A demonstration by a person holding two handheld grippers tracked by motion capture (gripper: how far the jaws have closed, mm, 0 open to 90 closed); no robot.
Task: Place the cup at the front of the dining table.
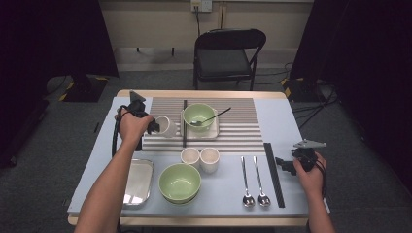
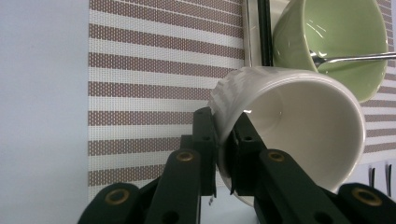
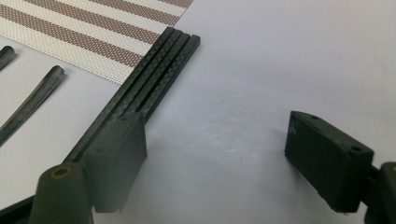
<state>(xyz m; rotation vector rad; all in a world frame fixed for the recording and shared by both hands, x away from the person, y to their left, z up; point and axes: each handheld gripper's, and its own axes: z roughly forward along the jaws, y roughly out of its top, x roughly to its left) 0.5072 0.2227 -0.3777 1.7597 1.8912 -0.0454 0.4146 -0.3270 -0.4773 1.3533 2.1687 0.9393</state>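
High view places the left gripper [image 1: 154, 125] at the 9 o'clock edge of the brown-and-white striped woven placemat [image 1: 233, 138], its jaws pinched on the wall of a glossy white ceramic cup [image 1: 166, 126] that is tipped on its side just 9 o'clock of the pale green glazed bowl [image 1: 199, 115] holding a steel spoon [image 1: 210, 118]. Left gripper view shows one pad inside the rim and one outside, so the step in hand appears to be setting the cup beside the bowl; the next move likely calls for righting it, then releasing. Right gripper [image 3: 215, 154] hovers with jaws spread over bare matte tabletop, 3 o'clock of the black textured chopsticks [image 3: 154, 74].
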